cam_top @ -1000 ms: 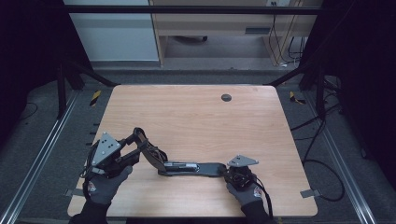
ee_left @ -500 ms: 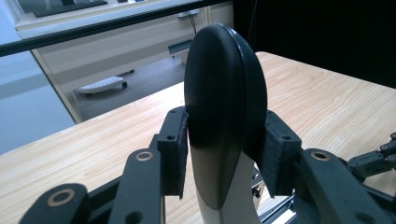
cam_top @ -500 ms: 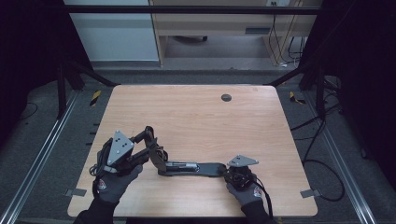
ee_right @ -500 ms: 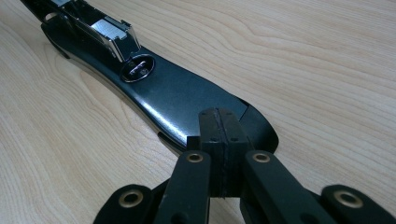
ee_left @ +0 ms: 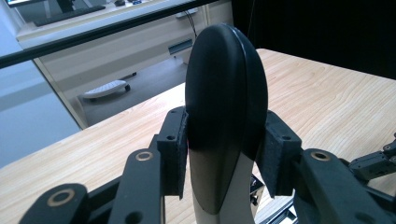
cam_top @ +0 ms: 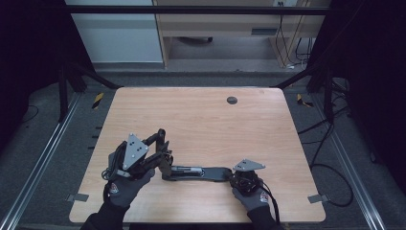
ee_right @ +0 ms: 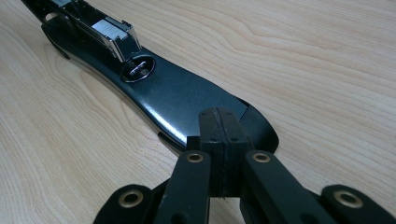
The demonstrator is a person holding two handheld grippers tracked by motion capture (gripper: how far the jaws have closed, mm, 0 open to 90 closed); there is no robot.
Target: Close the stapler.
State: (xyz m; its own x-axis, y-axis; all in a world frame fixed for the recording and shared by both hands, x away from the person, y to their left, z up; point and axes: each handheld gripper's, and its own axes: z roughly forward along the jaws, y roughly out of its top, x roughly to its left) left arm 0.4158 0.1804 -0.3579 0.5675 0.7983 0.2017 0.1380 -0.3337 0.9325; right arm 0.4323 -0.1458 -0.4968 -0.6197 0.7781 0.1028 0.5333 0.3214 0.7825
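Left tongs (cam_top: pixel 160 143) swung stapler arm (ee_left: pixel 226 107) rightward, clamping it; right tongs (ee_right: pixel 219 140) pinched together on base (ee_right: pixel 177 100).

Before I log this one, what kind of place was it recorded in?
Probably a lab or workshop recording station, not a home. A bare wooden table stands inside a dark metal frame, loose cables trail over the grey floor, and plain office-style cabinets stand behind.

Pale, matt wooden table top (ee_right: pixel 303 51) with visible grain; long black stapler (ee_right: pixel 177 95) of smooth, faintly glossy plastic; bright bare-metal staple channel (ee_right: pixel 112 30); matt black gripper pads (ee_left: pixel 175 149).
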